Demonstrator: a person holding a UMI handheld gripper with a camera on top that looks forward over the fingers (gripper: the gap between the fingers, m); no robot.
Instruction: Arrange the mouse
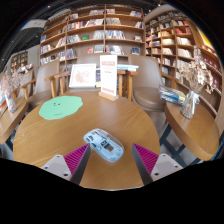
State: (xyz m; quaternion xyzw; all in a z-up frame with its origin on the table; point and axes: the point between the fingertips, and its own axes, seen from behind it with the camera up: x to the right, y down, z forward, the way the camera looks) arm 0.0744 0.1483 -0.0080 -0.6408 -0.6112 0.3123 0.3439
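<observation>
A clear, see-through mouse [104, 145] lies on the round wooden table [60, 135], at an angle, just ahead of my fingers and a little toward the left one. My gripper [110, 158] is open, with the pink pads [146, 156] spread wide to either side. The mouse rests on the table by itself, and neither finger presses on it. A pale green mouse mat [60, 107] lies on the far left part of the table, beyond the mouse.
A standing sign [108, 76] and a white card [83, 75] stand at the table's far edge. A second wooden table [195, 125] with items on it is to the right. Chairs and tall bookshelves [100, 35] lie beyond.
</observation>
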